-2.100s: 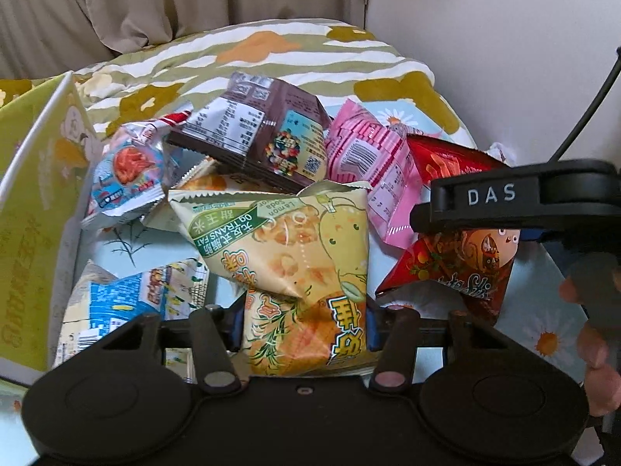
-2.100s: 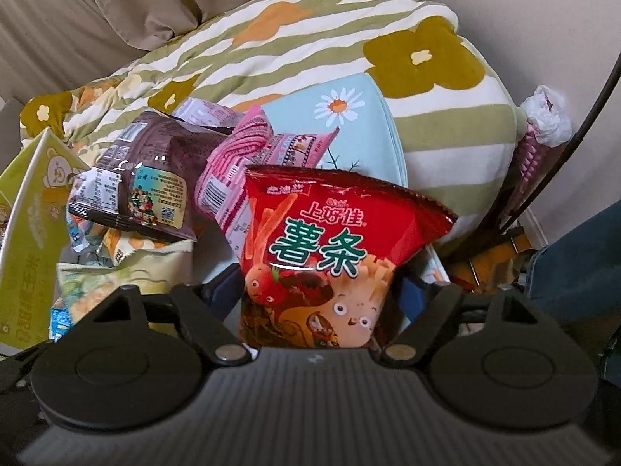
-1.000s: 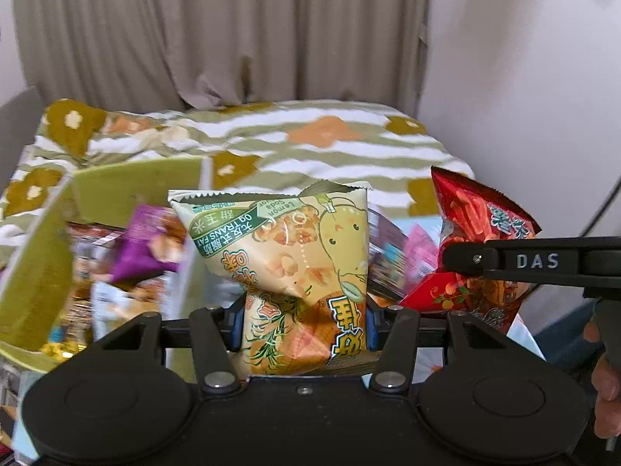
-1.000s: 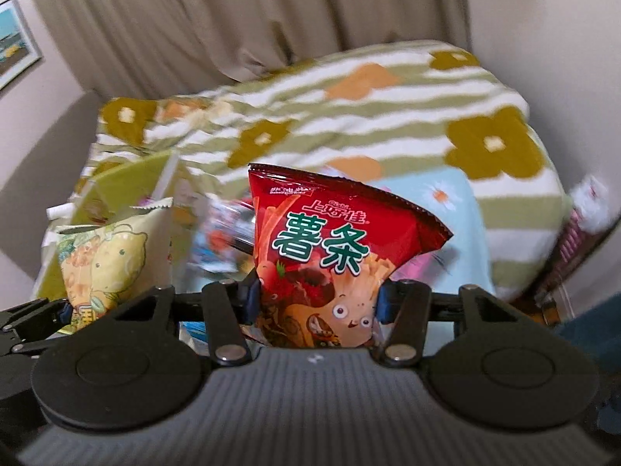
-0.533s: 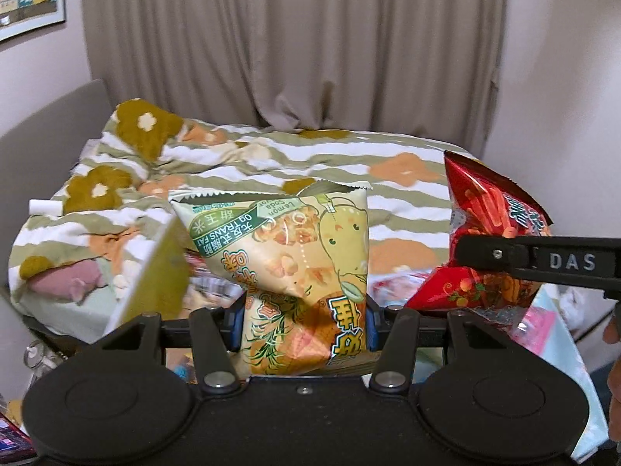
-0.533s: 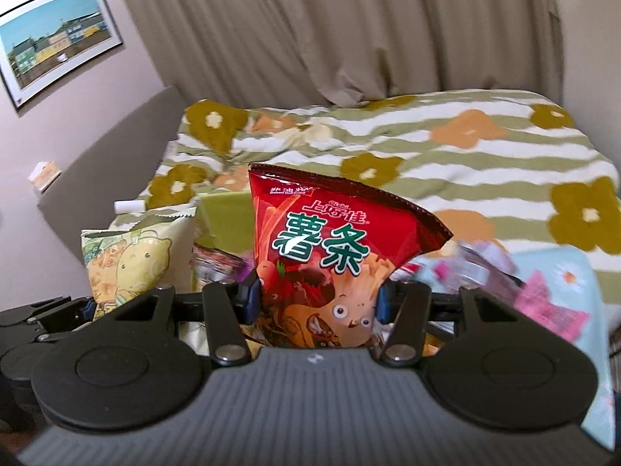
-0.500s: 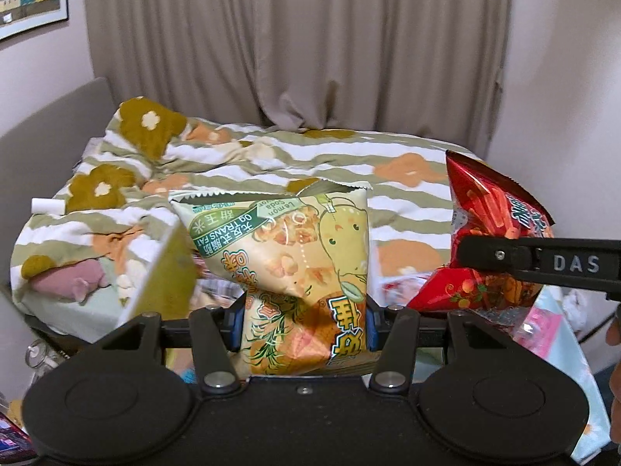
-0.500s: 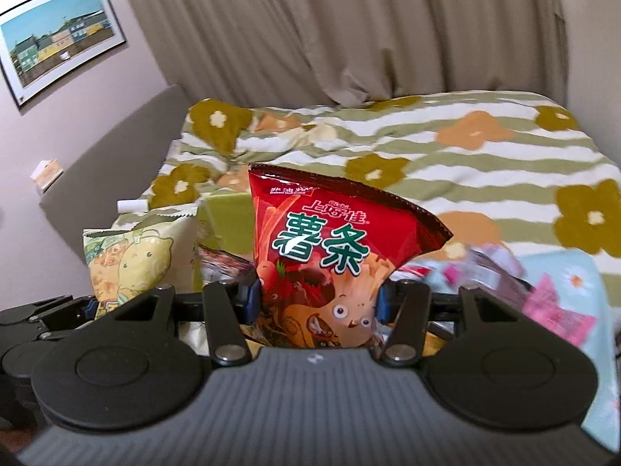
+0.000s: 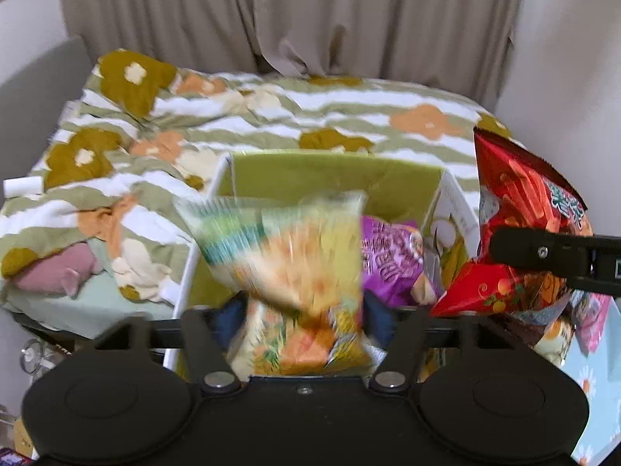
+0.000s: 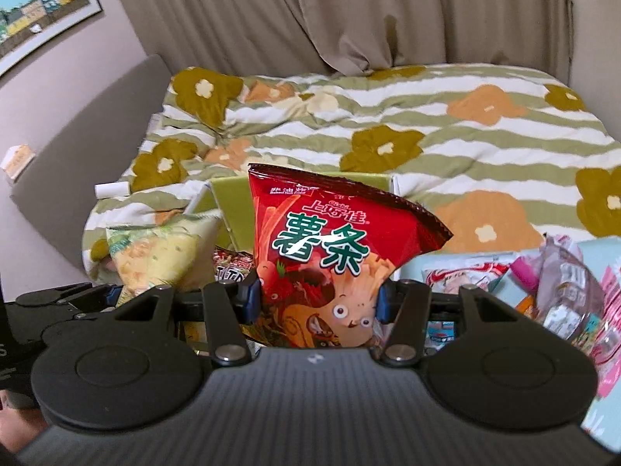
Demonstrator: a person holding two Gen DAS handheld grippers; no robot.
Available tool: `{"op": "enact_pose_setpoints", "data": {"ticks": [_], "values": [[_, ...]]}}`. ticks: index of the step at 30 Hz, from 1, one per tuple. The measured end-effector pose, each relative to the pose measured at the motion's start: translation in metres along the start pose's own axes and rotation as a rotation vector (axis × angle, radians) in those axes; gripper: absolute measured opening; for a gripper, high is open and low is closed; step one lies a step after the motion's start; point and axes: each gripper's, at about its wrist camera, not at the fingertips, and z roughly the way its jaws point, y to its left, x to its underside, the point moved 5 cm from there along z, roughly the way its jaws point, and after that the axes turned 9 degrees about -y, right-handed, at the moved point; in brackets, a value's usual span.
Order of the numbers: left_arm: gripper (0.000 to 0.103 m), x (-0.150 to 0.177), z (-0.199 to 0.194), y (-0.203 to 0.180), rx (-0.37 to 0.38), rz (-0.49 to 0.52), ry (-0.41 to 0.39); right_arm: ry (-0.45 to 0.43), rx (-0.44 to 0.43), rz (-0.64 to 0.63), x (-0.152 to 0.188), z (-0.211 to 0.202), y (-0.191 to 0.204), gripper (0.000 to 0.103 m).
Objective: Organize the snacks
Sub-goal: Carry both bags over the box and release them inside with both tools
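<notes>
The left gripper (image 9: 304, 310) hangs over an open green box (image 9: 333, 178) that sits on the bed (image 9: 240, 124), near its foot. Its jaws are opening, and the blue fingers (image 9: 229, 316) stand clear of the yellow snack bag (image 9: 295, 256) between them; the bag is blurred and tilted above the box's mouth. A purple snack bag (image 9: 390, 262) already lies inside the box, against its right wall.

The right gripper (image 10: 316, 303) is just beside the left one, on its right. Its fingers (image 10: 251, 295) pinch the lower part of a red snack bag (image 10: 333, 256), which stands upright with its printed face towards the camera. Behind the red bag the green box shows on the flowered bedcover. More loose snack packets (image 10: 559, 291) lie heaped on a pale blue cloth (image 10: 605, 248) at the bed's right edge.
</notes>
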Motion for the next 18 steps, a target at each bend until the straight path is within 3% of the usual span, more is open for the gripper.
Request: {"op": "enact_pose_setpoints", "data": {"ticks": [1, 2, 7, 18], "values": [[0.102, 0.002, 0.002, 0.002, 0.004, 0.006, -0.004, 0.004, 0.011, 0.003, 0.002, 0.003, 0.001, 0.068], [0.103, 0.004, 0.001, 0.002, 0.004, 0.018, -0.016, 0.008, 0.02, 0.005, 0.004, 0.005, 0.002, 0.068], [0.103, 0.017, 0.001, 0.004, -0.005, 0.051, 0.004, 0.026, 0.049, -0.005, 0.009, 0.012, 0.004, 0.068], [0.103, 0.019, -0.027, 0.013, -0.051, -0.019, -0.007, 0.084, -0.053, -0.05, 0.002, 0.017, 0.017, 0.07]]}}
